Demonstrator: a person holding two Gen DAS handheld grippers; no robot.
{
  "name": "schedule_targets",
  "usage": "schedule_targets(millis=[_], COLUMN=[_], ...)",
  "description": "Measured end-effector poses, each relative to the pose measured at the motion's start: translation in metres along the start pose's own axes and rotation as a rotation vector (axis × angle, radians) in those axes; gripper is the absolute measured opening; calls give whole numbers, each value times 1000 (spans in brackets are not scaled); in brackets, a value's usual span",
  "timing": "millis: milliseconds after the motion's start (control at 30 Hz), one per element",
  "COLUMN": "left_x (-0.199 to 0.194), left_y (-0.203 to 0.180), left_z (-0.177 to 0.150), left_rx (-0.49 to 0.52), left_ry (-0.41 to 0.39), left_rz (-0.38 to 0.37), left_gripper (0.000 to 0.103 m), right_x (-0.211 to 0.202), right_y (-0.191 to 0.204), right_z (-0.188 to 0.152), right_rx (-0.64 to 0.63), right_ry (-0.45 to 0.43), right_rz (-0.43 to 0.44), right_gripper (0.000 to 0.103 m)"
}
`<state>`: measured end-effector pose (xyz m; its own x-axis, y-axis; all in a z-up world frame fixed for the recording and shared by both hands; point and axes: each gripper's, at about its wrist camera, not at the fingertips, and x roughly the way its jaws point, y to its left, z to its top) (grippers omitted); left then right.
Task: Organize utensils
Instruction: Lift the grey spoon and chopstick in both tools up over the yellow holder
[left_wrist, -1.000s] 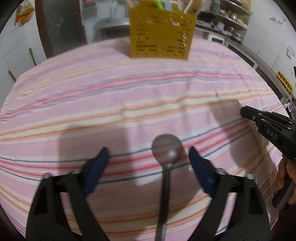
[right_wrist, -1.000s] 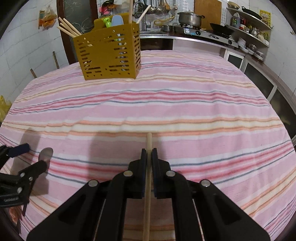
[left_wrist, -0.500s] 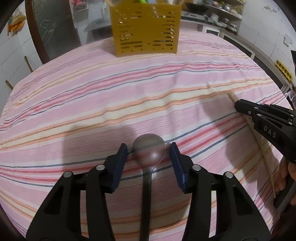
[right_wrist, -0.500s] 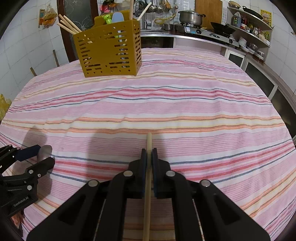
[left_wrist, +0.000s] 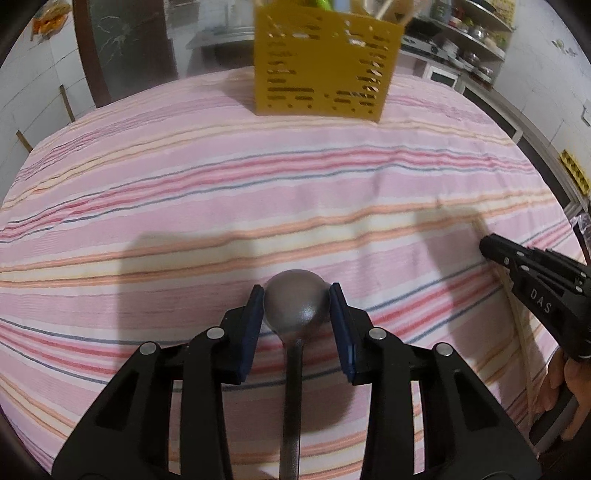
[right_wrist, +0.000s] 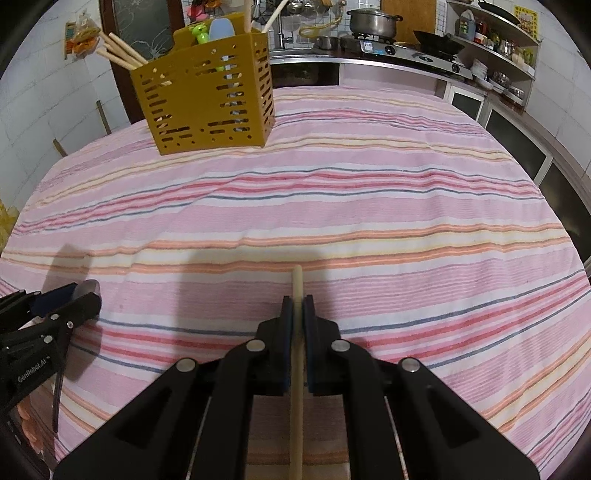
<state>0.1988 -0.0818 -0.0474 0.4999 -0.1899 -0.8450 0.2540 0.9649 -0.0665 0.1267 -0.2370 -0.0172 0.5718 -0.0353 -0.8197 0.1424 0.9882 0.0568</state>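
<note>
Spoon (left_wrist: 296, 303) between closing fingers (left_wrist: 251, 328), mid-tablecloth (left_wrist: 295, 184)

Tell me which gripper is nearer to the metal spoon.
Left. The left gripper straddles the metal spoon, its jaws closing around the bowl. The right gripper is off to the spoon's right, shut on a wooden chopstick.
</note>
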Motion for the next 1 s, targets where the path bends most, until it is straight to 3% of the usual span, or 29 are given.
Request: schedule_targets(millis=[367, 733, 1000], left_x=[-38, -94, -125], left_y=[24, 42, 51], left_z=[12, 19, 20], left_rx=[-44, -78, -112], left_ry=[-177, -389, -499], left_rz=[41, 90, 107], left_gripper=[35, 35, 35], right_x=[-26, -70, -89], right_y=[2, 16, 16], right_z=[13, 30, 39], right_rx=[27, 23, 19], right_ry=[-118, -312, -422], right_rz=[-6, 29, 46], right_gripper=[6, 6, 6])
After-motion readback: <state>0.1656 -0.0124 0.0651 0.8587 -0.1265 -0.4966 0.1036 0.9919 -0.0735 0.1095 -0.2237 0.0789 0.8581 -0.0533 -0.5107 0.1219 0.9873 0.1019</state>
